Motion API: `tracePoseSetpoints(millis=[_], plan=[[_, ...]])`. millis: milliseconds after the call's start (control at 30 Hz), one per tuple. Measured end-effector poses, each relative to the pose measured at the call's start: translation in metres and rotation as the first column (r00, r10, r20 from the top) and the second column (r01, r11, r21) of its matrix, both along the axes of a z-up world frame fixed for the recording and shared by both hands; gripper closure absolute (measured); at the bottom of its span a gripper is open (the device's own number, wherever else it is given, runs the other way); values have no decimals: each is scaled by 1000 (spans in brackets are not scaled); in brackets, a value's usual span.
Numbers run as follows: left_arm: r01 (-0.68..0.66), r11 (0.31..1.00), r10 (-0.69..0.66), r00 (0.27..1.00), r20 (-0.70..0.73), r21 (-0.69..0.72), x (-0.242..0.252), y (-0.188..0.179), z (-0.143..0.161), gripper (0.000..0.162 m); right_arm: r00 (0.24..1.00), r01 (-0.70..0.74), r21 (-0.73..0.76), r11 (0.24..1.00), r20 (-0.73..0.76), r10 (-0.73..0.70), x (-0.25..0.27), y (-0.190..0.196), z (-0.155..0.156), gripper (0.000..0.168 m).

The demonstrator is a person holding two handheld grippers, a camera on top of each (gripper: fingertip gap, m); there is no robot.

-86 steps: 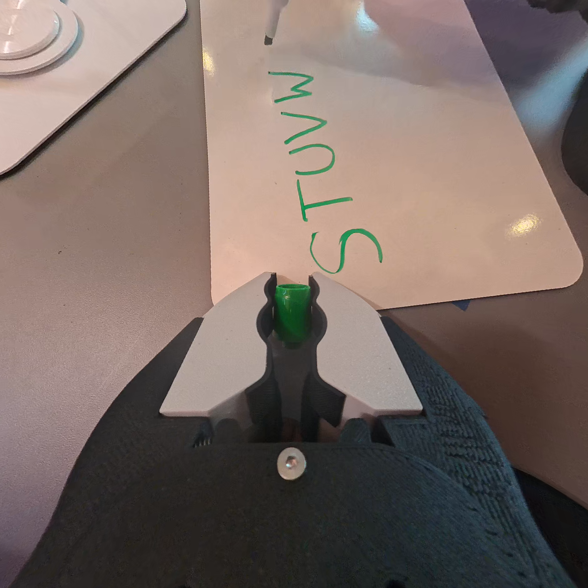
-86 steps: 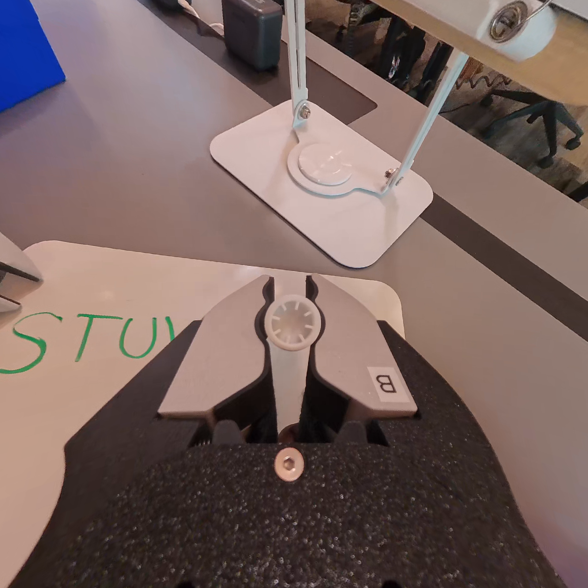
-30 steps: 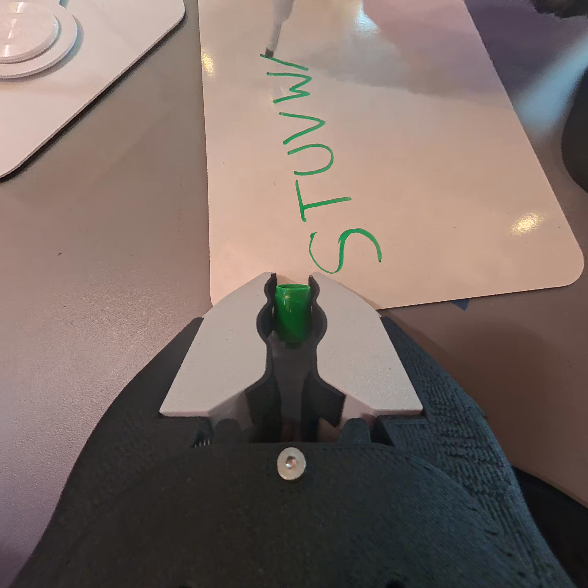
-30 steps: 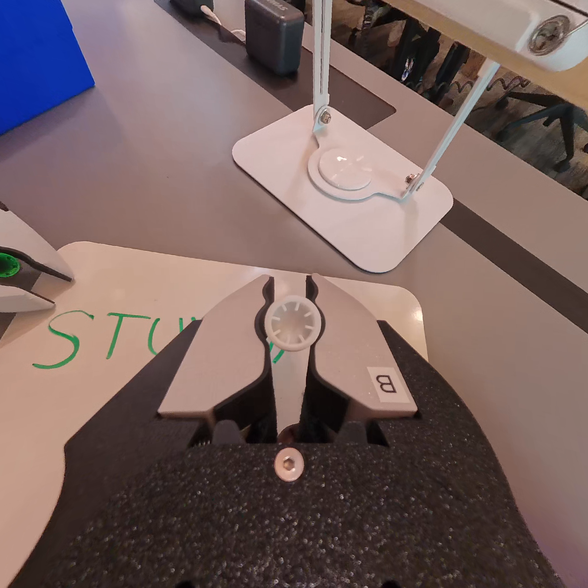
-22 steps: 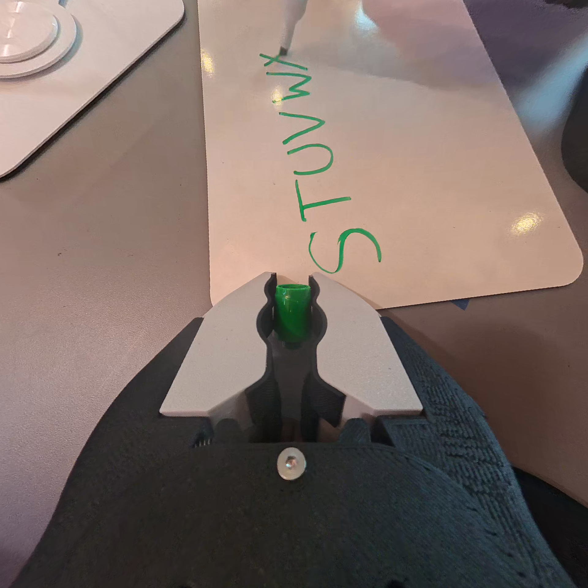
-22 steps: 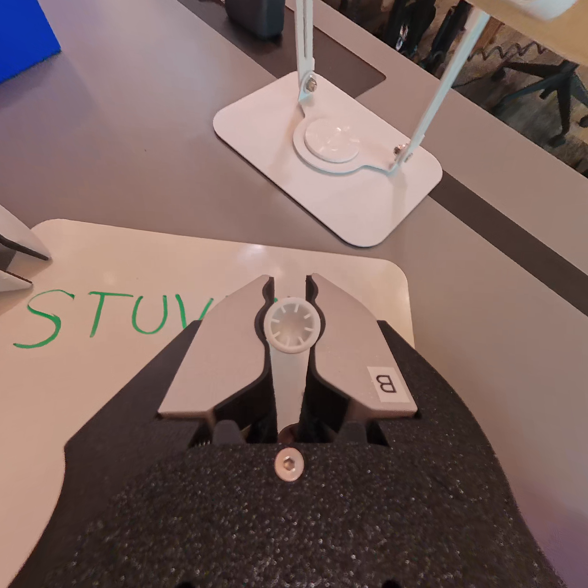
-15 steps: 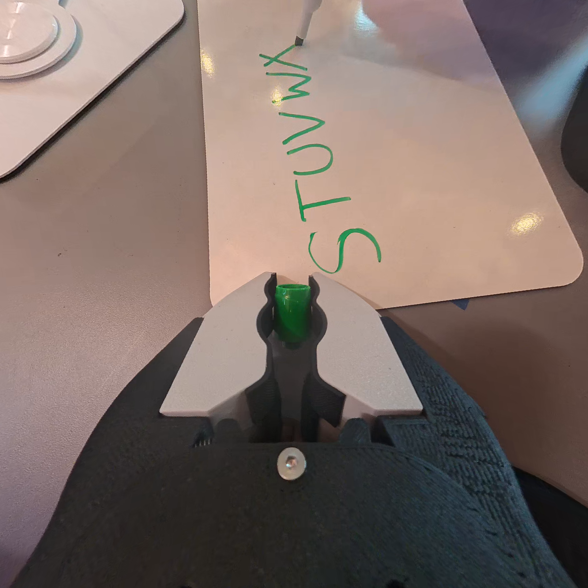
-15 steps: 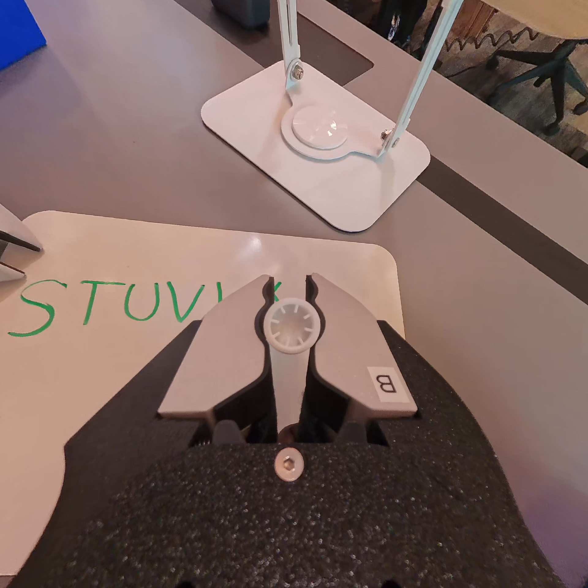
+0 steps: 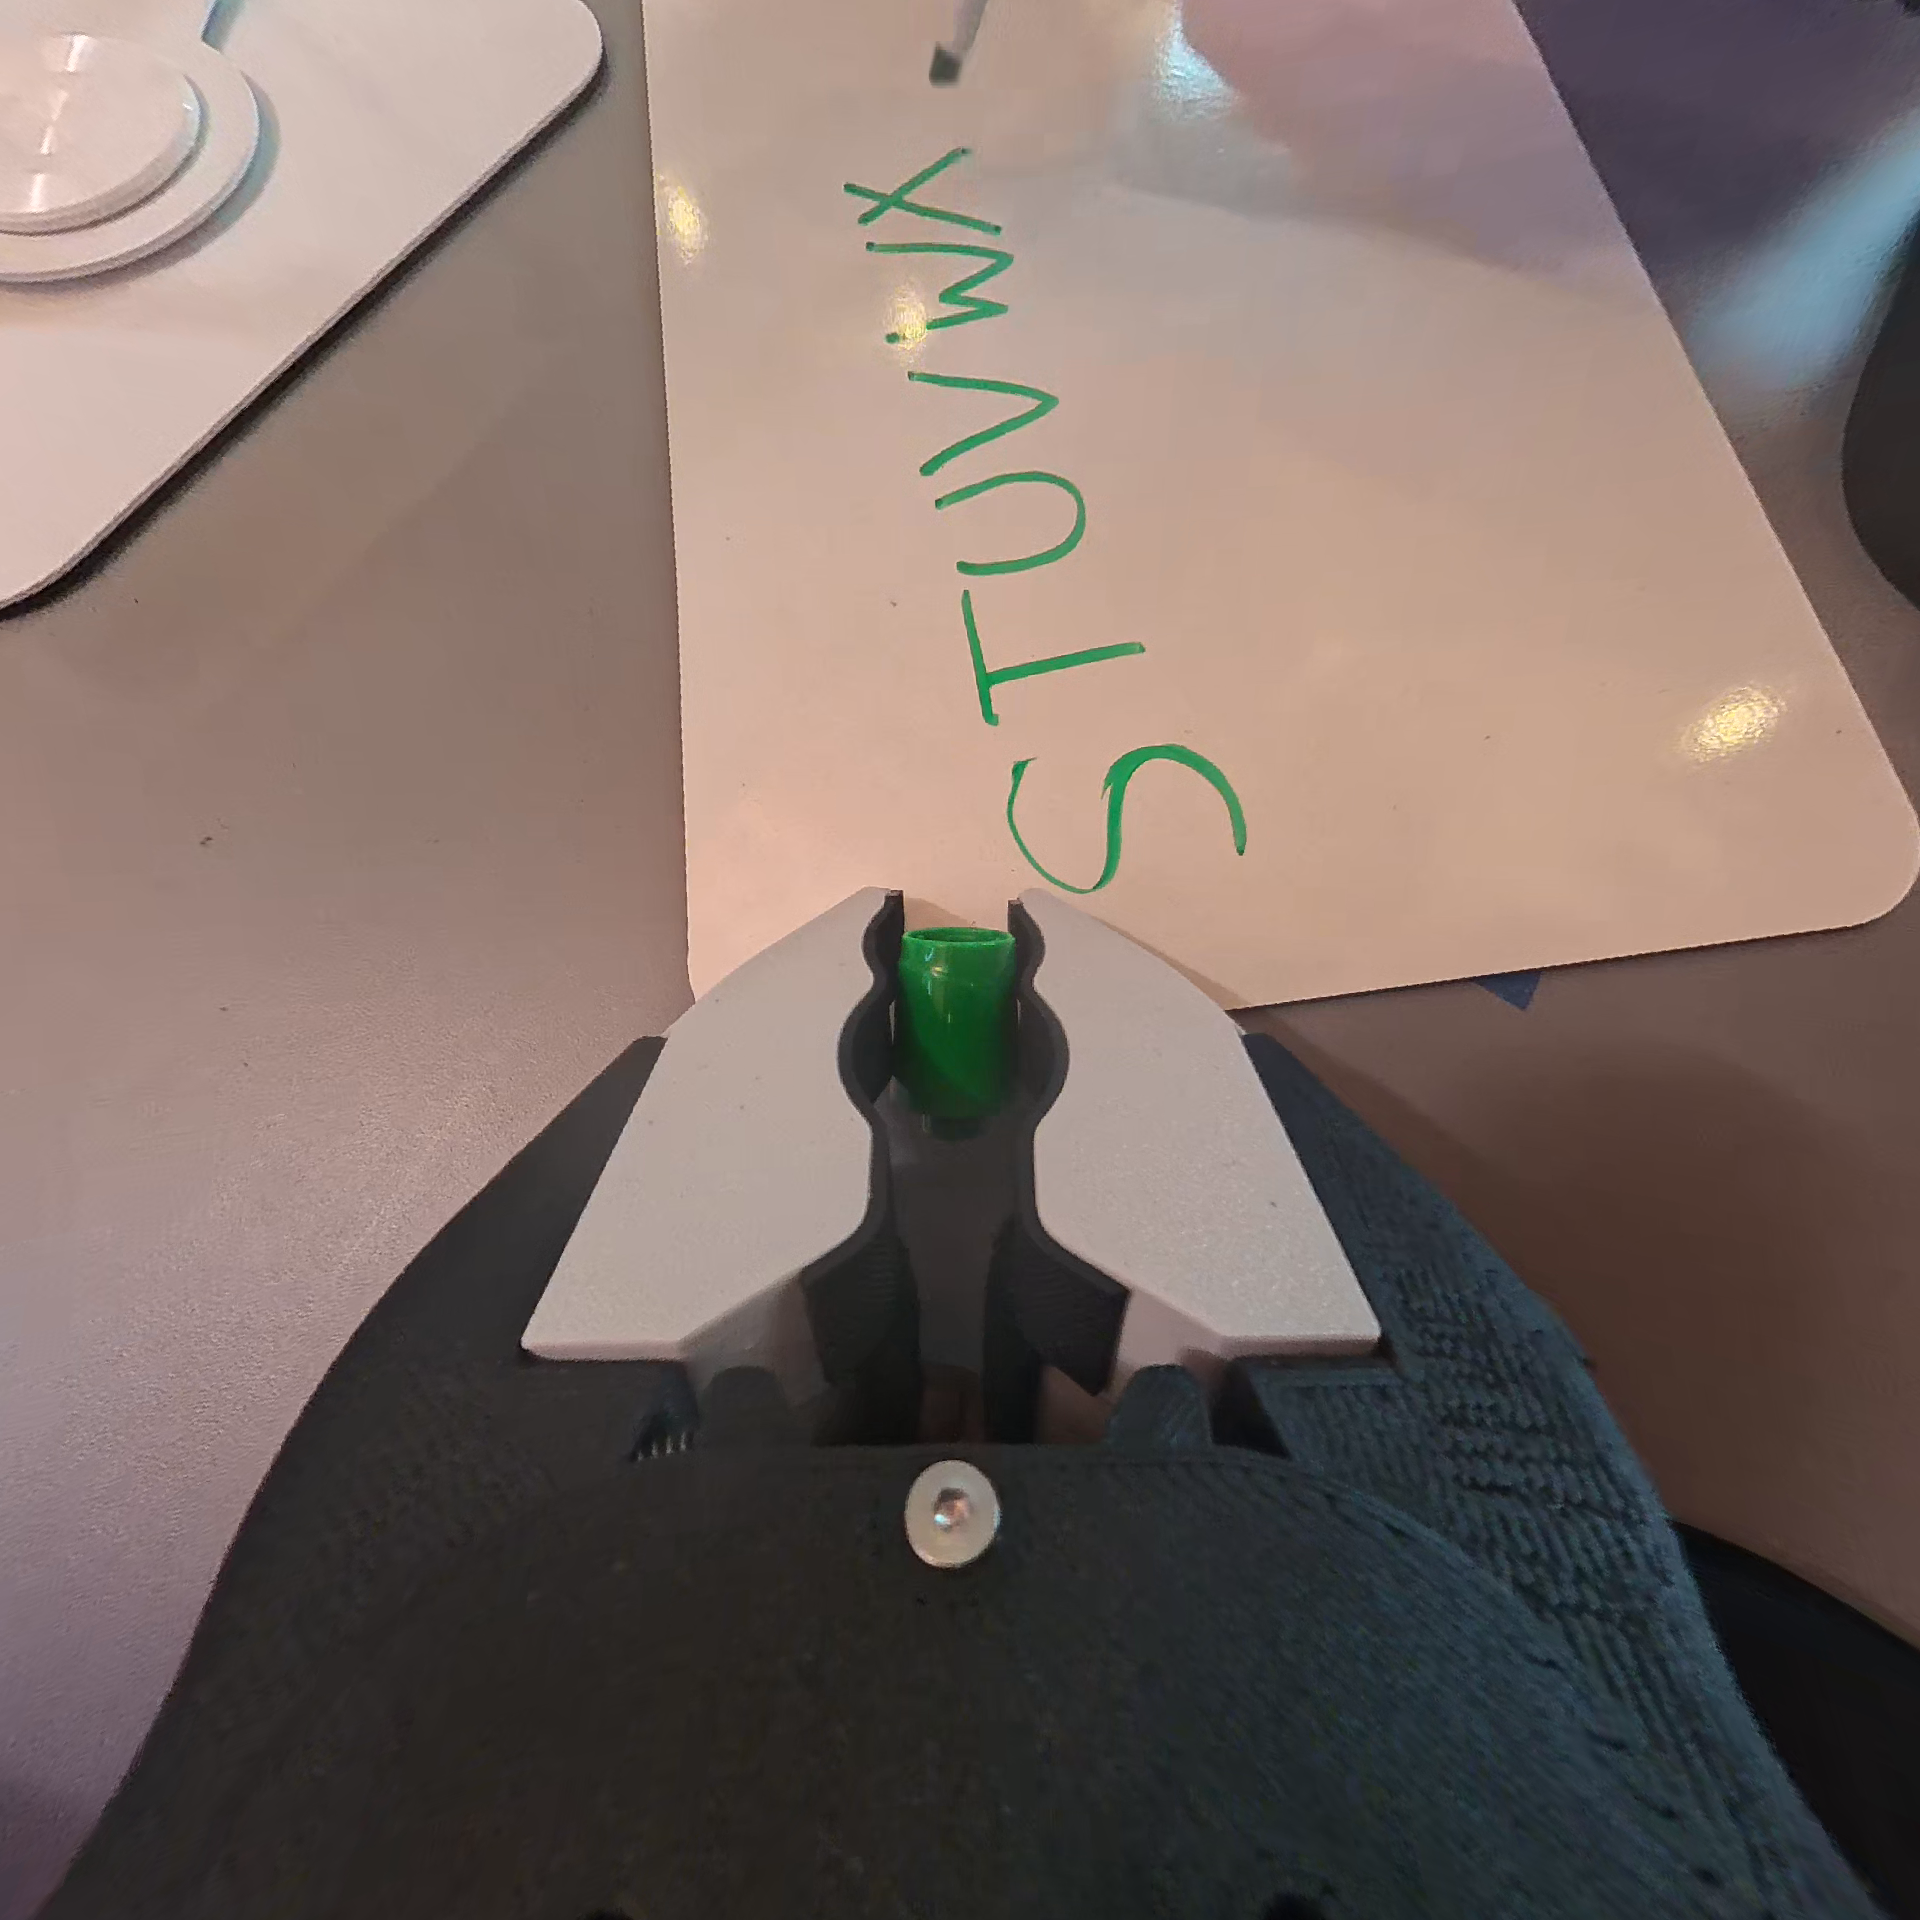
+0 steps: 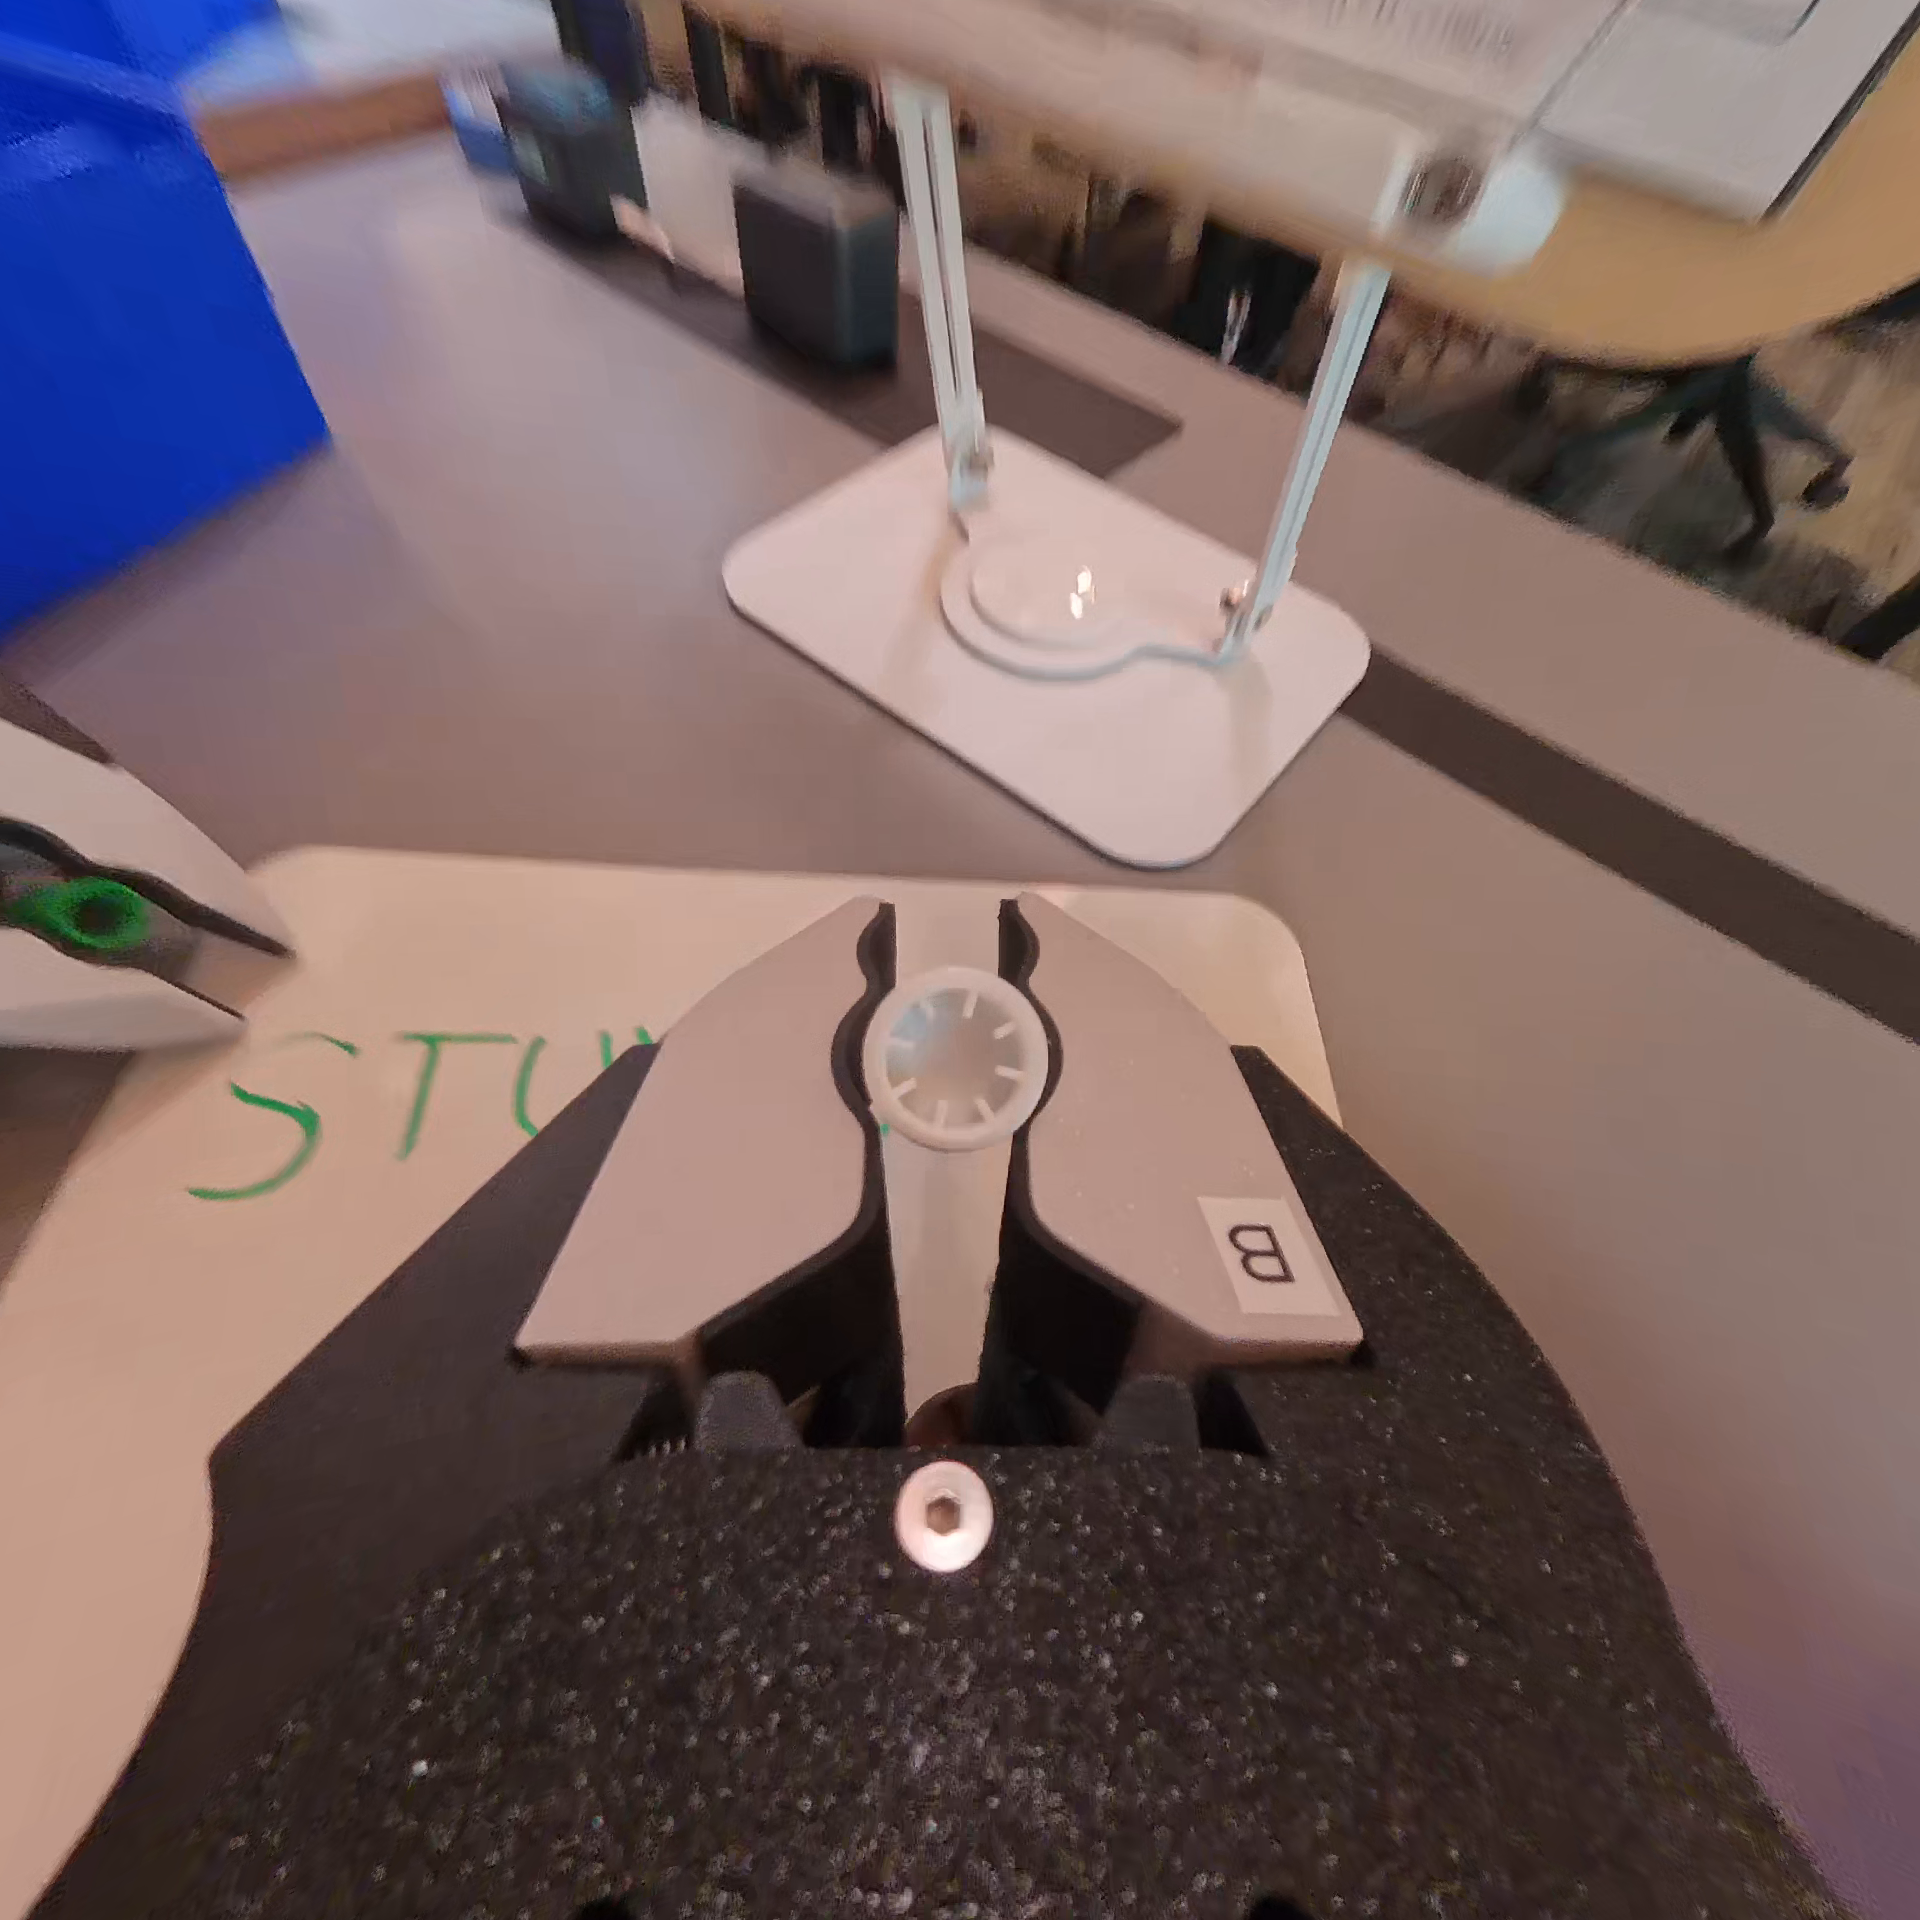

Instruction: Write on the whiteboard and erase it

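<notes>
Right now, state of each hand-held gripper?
Left hand-held gripper: shut on green plastic marker cap.
Right hand-held gripper: shut on white plastic marker barrel.

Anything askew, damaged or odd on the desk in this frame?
Nothing stands out. The whiteboard lies flat and undamaged, the left tongs grip the green cap, and the right tongs grip the marker.

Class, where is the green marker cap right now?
In the left wrist view, the green marker cap sits clamped in the left claw, at the whiteboard's near edge.
</notes>
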State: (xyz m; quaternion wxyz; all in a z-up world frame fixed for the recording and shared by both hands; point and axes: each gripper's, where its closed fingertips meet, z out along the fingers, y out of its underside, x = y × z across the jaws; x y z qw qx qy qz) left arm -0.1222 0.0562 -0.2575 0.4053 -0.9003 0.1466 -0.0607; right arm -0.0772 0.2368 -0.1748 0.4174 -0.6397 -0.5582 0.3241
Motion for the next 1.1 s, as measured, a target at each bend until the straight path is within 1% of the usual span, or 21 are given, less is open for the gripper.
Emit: tracePoseSetpoints(millis=[100,167,233,300,500,600,733,833,900,1000,1100], plan=[[14,1000,-14,1000,-16,2,1,-1,1,142,989,-30,3,1000,-144,30,3,-20,35,148],[36,999,-36,999,-20,15,5,0,3,143,974,-78,2,997,-213,76,6,-39,49,148],[53,998,-52,998,-33,46,10,1,7,143,959,-126,37,991,-249,131,8,-57,53,148],[59,996,-55,997,-58,69,10,3,10,142,939,-159,40,986,-303,164,12,-71,55,148],[56,984,-47,997,-59,168,11,7,26,142,859,-235,-103,966,-487,157,24,-81,63,148],[26,981,-25,1000,-6,194,9,9,31,142,840,-241,-153,958,-528,126,27,-79,62,148],[3,976,-29,992,119,219,12,13,39,143,793,-293,-160,943,-591,147,30,-87,74,148],[-7,968,-36,985,167,250,19,15,55,143,782,-295,-175,939,-610,132,34,-88,79,148],[11,960,-65,981,185,280,29,17,67,143,777,-303,-195,933,-618,123,37,-89,81,148],[64,953,-136,963,232,295,48,20,77,143,748,-327,-182,927,-649,137,42,-92,86,148],[98,948,-174,956,236,303,57,27,75,143,706,-380,-191,905,-692,150,46,-96,94,148]])
